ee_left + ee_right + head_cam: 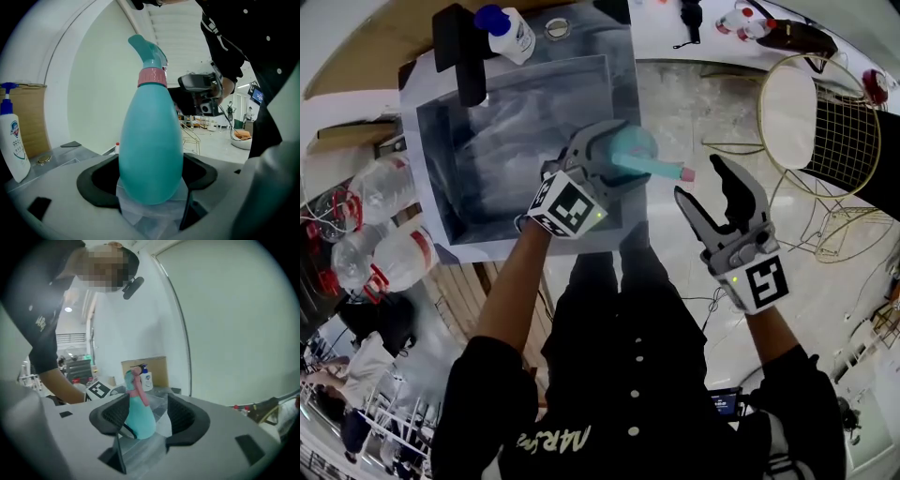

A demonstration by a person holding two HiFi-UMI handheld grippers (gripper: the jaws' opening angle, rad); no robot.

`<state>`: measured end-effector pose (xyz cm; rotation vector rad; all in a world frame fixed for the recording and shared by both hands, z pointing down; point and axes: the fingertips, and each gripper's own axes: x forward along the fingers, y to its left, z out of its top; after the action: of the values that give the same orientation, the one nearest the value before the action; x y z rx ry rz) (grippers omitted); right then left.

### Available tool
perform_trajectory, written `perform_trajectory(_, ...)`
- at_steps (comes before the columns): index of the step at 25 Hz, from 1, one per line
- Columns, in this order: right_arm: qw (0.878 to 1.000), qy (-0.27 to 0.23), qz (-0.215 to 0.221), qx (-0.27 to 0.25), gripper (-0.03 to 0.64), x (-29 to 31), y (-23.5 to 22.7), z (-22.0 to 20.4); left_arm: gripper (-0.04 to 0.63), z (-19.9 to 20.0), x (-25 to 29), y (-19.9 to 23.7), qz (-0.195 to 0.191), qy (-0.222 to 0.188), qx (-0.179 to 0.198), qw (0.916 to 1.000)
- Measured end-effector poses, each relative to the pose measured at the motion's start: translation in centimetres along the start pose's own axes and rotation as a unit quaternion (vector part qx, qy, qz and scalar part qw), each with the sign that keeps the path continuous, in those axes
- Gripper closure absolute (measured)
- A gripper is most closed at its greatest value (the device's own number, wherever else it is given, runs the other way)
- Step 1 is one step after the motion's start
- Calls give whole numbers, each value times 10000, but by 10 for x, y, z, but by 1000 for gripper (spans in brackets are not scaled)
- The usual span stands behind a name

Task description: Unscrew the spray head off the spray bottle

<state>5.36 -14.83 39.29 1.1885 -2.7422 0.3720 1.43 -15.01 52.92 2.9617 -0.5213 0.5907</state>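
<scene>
My left gripper has its jaws clenched on the teal spray bottle, holding it in the air. My right gripper hangs released beside the spray head. Between turns, I judge; next, regrip the pink collar and twist.

The left gripper was clamped, both jaws pressed on the body of the spray bottle, which it held tilted over toward the right side. The bare left forearm reached forward. The right gripper hung just beside it, jaws wide apart and gripping nothing, on a raised right forearm.
</scene>
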Motion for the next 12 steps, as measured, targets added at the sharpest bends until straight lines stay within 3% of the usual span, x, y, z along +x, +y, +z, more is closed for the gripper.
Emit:
perform_trajectory(2, 9986, -88, -519, -8, 389, -16, 12, -5, 189, 0, 0, 0, 6, 1, -6, 10000)
perform_trajectory(8, 9986, 355, -70, -381, 413, 12, 67, -20, 190, -1, 1, 1, 55, 5, -17, 10000)
perform_trajectory(12, 9981, 411, -445, -119, 413, 33, 56, -19, 190, 0, 1, 1, 106, 13, -42, 9999)
